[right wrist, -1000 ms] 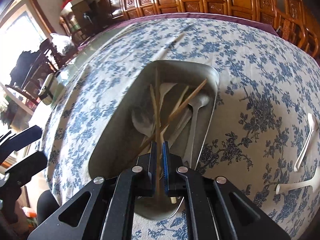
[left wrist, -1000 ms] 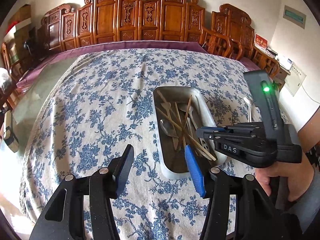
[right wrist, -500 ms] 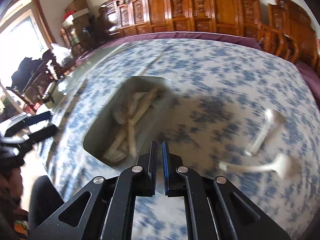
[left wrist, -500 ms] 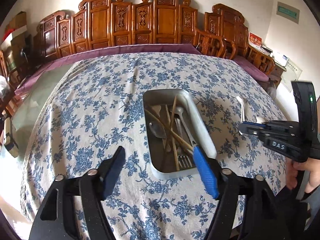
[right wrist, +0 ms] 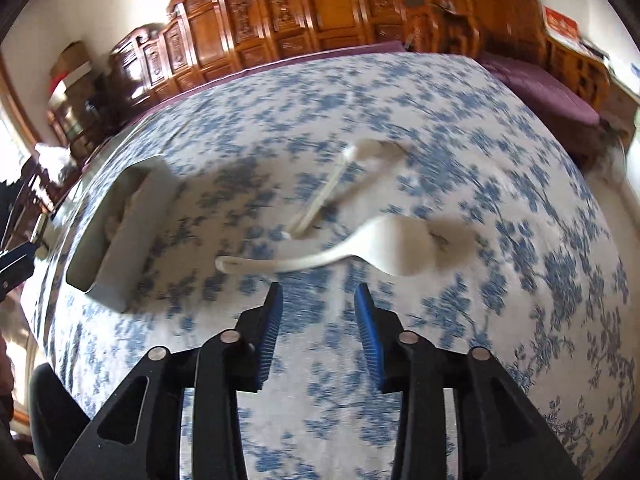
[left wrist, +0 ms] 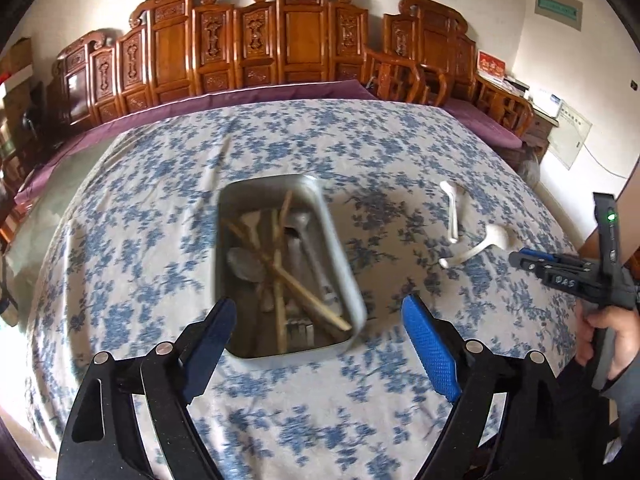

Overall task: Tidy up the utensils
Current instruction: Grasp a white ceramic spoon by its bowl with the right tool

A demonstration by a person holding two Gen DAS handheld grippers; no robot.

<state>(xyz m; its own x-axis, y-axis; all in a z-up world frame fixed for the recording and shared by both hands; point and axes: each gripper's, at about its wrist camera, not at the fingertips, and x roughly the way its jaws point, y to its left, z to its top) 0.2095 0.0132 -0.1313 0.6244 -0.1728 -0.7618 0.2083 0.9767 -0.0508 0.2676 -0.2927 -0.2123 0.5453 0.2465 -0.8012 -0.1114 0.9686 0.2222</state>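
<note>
Right now my right gripper point(right wrist: 319, 300) hangs over the blue-flowered tablecloth point(right wrist: 500, 208) with its jaws parted and nothing between them; they have just been opening. Just ahead of its fingertips lies the large white spoon point(right wrist: 384, 250), bowl to the right and handle running left, so the handle crosses in front of the gap between my jaws without touching either pad. Beyond it, a second white spoon point(right wrist: 340, 184) lies at a slant, its near end close to the first spoon's handle; the blur is heavy, so I cannot tell whether the two touch.

My left gripper point(left wrist: 316, 328) is spread wide and empty, and its jaws have just been opening too. It hovers over the near end of the metal tray point(left wrist: 340, 248), whose near corners sit roughly between my two fingers. Inside the tray I see wooden chopsticks point(left wrist: 288, 268) crossed over metal spoons point(left wrist: 244, 264), with what may be a fork at the near end. From this left view the two white spoons rest on the cloth well to the right of the tray, and the person's hand point(left wrist: 604, 340) holds the right gripper near them.
</note>
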